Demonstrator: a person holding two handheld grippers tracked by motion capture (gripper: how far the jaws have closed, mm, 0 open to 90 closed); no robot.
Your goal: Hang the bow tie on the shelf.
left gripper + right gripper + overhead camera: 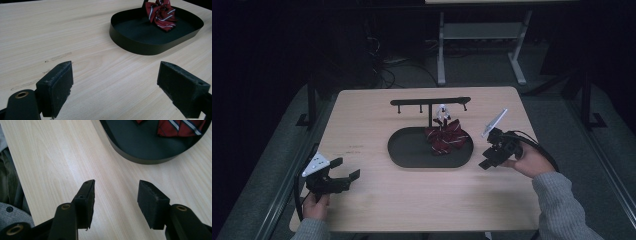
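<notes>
The striped bow tie [446, 136] lies in the black tray [412, 150], at its two o'clock end. Right gripper [489, 159] at the tray's three o'clock, left gripper [346, 170] at its eight o'clock over the worktop [377, 200]; both fingers wide, holding nothing.

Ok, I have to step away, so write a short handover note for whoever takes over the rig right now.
Left gripper: open, empty, over the table's near left part.
Right gripper: open, empty, just right of the black tray.
Striped bow tie: lying in the tray's right end, below the hook rack.
Done: nothing evident.
Left: probably grasp the bow tie; neither gripper touches it yet.
</notes>
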